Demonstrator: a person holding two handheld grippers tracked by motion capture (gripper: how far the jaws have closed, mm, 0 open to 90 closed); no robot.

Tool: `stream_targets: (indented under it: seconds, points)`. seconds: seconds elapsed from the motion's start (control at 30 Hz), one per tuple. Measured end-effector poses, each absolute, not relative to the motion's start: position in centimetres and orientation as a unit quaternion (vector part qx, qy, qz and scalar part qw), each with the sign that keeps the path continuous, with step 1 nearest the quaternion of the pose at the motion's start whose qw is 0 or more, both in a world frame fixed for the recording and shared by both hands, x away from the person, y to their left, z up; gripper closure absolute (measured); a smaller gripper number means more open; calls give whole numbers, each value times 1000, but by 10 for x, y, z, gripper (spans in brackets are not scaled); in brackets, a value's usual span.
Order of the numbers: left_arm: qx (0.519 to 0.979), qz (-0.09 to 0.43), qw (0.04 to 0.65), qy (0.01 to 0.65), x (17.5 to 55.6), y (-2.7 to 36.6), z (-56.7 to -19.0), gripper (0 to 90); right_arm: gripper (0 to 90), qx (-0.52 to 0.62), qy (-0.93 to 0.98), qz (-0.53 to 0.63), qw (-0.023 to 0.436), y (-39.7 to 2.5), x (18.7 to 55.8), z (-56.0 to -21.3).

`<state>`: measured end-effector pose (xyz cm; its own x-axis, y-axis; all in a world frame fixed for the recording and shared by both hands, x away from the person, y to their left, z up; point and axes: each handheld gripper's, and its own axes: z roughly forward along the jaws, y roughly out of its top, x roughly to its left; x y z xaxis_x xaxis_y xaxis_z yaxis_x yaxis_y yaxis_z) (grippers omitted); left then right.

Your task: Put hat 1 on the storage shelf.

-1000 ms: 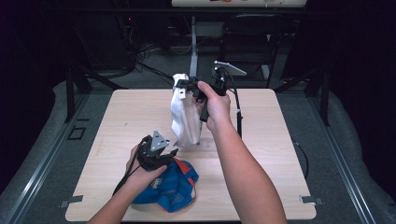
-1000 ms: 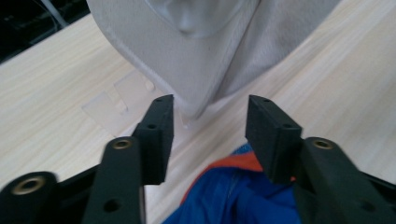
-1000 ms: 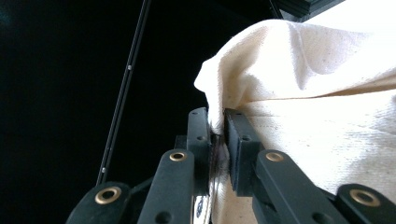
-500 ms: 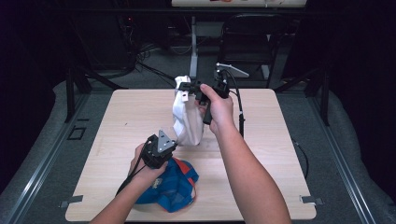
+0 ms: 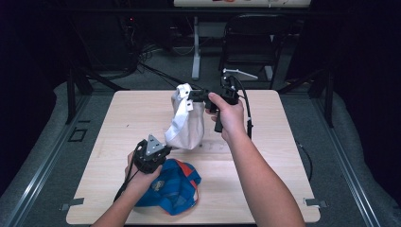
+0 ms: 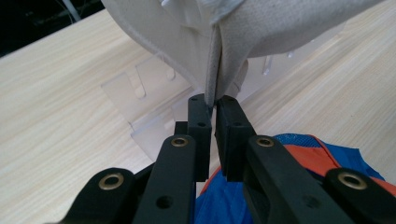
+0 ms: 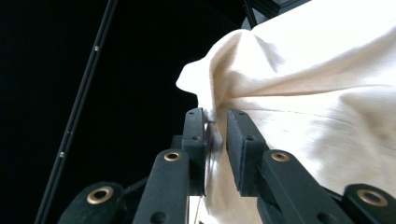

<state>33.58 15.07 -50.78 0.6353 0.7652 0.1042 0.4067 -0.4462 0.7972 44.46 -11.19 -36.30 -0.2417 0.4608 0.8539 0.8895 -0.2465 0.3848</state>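
Above the pale wooden worktop [image 5: 265, 189], in the high view, we see a cream-white soft cloth cap [image 5: 187, 125] stretched in the air between both tools: the right gripper [image 5: 196, 96] pinches its upper edge near the far side, and the left gripper [image 5: 163, 142] pinches its lower edge nearer to us, so the cap hangs slack between the two holds, clear of the wood as far as we can tell. A blue and orange mesh cap [image 5: 172, 187] lies on the worktop by the left hand. From the left gripper view, the left gripper [image 6: 215, 100] is clamped on a folded seam of the cloth cap [image 6: 280, 32], the fabric creasing thin between the jaws; a clear plastic stand [image 6: 149, 109] sits on the wood beneath. From the right gripper view, the right gripper [image 7: 215, 116] has bitten a bunched fold of the cloth cap [image 7: 327, 93], and wrinkles spread from the hold. We judge the cap light, limp and not fragile; it will sag and fold wherever it is unsupported, so seams and the rim, where the cloth is doubled, are the surest places to grip.
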Motion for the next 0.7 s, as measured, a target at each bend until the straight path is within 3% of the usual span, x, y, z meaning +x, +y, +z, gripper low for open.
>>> stream_targets:
  seconds: [0.43,0.7]
  points:
    - [821,219,382,363,340,156,-506,850,709,-587,-595,-523,167,-152,424,-374]
    - [838,228,350,350,343,151,-512,847,699,-593,-599,-513,162,-175,408,-395]
